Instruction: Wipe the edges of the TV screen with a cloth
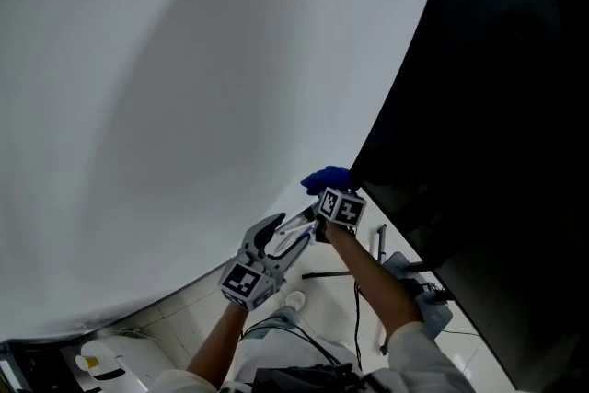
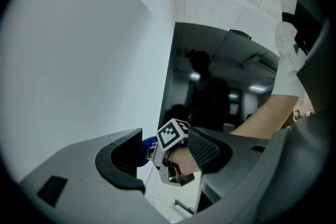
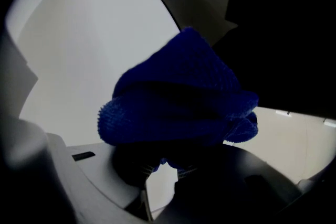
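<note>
Right claw [image 1: 324, 193] is clamped on the blue cloth [image 1: 328, 177], with the wad bulging past its tips. The TV [image 1: 497, 106] corner sits right at the cloth, its dark edge running up and away from the tips. Contact is likely but unconfirmed. Left claw [image 1: 281, 237] is just behind, jaws apart, nothing between them. Judgement: wiping is at one corner, most of the edges left.

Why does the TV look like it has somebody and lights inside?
Left gripper view: the dark TV screen acts like a mirror, so the shape and lights are reflections. Head view: the screen looks plain black. Right gripper view: the blue cloth is dim and shadowed.
</note>
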### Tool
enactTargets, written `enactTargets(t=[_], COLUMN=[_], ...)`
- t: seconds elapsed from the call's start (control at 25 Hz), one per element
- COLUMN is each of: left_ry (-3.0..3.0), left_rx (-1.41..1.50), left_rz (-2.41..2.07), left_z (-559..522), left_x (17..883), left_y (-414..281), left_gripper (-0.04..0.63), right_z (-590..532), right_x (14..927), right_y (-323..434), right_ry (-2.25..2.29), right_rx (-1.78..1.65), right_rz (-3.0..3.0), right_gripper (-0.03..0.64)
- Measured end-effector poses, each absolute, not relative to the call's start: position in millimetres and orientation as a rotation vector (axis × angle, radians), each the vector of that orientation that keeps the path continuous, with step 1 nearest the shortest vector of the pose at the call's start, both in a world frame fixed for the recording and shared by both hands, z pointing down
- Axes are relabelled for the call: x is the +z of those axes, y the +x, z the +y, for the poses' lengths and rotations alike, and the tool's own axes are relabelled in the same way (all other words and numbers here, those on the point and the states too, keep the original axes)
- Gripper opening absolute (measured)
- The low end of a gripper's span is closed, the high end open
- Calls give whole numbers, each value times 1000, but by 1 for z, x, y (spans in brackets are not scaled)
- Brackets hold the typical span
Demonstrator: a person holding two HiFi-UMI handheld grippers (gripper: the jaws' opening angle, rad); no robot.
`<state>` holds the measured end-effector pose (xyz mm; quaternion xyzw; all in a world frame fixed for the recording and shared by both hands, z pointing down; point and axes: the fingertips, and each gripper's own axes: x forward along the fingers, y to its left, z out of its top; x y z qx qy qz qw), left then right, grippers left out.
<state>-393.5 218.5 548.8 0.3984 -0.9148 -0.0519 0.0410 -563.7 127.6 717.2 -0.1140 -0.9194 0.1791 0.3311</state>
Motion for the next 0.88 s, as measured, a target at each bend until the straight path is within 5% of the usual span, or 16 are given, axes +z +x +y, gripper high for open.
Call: enactTargets(t=[0.44, 0.88], left_ry=[1210, 1316], left_rx=[-238, -239], left_rz=[-2859, -2900], left_z=[218, 199], left_x=[504, 477], left_y=[-393, -391], left_gripper=[252, 252], right_z=[146, 152], right_x=[673, 475], right_y=[-572, -607], right_ry=[-367, -486], right_rx=[419, 647], right_rz=[-2459, -2759], right_gripper=[78, 78])
